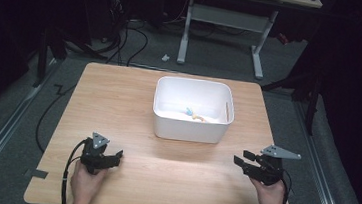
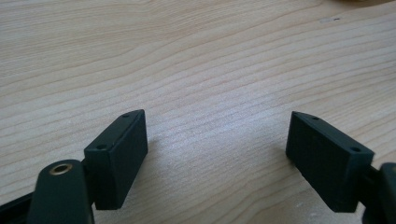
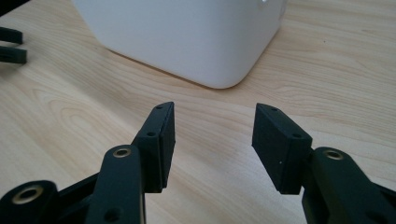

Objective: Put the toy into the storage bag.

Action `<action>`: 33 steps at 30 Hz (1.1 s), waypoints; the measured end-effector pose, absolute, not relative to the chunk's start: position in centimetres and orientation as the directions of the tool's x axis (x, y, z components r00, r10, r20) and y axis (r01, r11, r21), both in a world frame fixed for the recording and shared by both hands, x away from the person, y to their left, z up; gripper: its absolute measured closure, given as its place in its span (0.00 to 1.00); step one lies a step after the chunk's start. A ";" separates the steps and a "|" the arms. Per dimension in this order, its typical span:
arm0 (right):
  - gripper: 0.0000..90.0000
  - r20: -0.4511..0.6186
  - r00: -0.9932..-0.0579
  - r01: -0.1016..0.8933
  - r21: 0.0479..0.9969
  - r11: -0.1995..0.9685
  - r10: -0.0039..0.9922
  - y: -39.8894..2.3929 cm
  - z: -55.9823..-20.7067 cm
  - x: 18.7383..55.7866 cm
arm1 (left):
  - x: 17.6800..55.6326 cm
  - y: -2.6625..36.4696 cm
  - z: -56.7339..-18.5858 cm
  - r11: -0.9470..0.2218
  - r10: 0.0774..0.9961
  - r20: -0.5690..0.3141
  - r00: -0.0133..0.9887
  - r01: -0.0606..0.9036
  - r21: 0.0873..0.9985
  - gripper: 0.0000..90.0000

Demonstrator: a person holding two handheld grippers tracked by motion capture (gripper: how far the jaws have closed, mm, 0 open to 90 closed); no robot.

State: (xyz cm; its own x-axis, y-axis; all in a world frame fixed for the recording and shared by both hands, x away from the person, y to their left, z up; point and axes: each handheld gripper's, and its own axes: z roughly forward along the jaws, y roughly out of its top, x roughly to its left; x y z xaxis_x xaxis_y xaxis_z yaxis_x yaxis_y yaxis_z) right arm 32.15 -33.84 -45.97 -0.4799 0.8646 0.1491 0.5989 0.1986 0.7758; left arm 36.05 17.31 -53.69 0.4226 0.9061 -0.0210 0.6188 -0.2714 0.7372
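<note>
While both of your hands rest low at the near edge of the table (image 1: 119,91), each claw stands parted with nothing between its jaws. Your left gripper (image 1: 119,155) sits near the near left corner, jaws spread wide over bare wood in the left gripper view (image 2: 217,140), tips pointing toward the middle of the table. Your right gripper (image 1: 242,158) sits near the near right corner, jaws parted by a narrower gap, tips pointing inward toward the left one. The white bin (image 1: 192,109) stands ahead of both claws, well apart from the left and nearer the right; in the right gripper view (image 3: 212,123) its rounded corner (image 3: 219,70) lies just beyond the jaw tips, not touching them. Small items (image 1: 195,115), pale blue and cream, lie on the bin floor toward its right side; what they are cannot be told. Between the two claws the wood runs open and unobstructed. Right of your right gripper the table edge is close; left of your left gripper a wider margin remains.
</note>
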 end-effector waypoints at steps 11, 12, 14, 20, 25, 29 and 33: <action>0.57 0.159 -0.498 0.603 0.770 0.208 0.852 -32.6 -47.7 33.5 | 36.0 17.3 -53.7 -0.270 0.908 -0.018 0.418 0.620 0.737 0.24; 0.57 0.158 -0.498 0.604 0.769 0.210 0.852 -32.5 -47.8 33.6 | 36.0 17.3 -53.7 -0.270 0.909 -0.018 0.417 0.620 0.737 0.24; 0.58 0.148 -0.495 0.600 0.771 0.213 0.856 -32.4 -47.9 33.7 | 36.0 17.2 -53.7 -0.270 0.909 -0.018 0.417 0.620 0.737 0.24; 0.57 0.123 -0.467 0.608 0.764 0.217 0.875 -32.4 -48.4 33.9 | 36.0 17.3 -53.7 -0.269 0.908 -0.021 0.419 0.620 0.737 0.23; 0.57 0.108 -0.437 0.635 0.741 0.221 0.893 -32.5 -49.5 34.0 | 36.0 17.3 -53.7 -0.272 0.907 -0.018 0.420 0.620 0.736 0.23; 0.56 0.104 -0.423 0.646 0.732 0.219 0.900 -32.5 -50.3 33.9 | 36.0 17.3 -53.7 -0.271 0.907 -0.020 0.421 0.619 0.737 0.23; 0.54 0.069 -0.411 0.650 0.721 0.239 0.909 -32.3 -51.5 34.0 | 36.0 17.3 -53.7 -0.272 0.907 -0.020 0.422 0.619 0.737 0.23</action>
State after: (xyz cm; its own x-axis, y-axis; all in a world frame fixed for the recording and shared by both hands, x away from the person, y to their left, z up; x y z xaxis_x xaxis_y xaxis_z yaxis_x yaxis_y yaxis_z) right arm 34.04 -32.28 -51.53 -0.4107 0.9091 0.0694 0.6501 0.2387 0.7214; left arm 36.02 17.28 -53.68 0.4217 0.9065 -0.0204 0.6193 -0.2715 0.7367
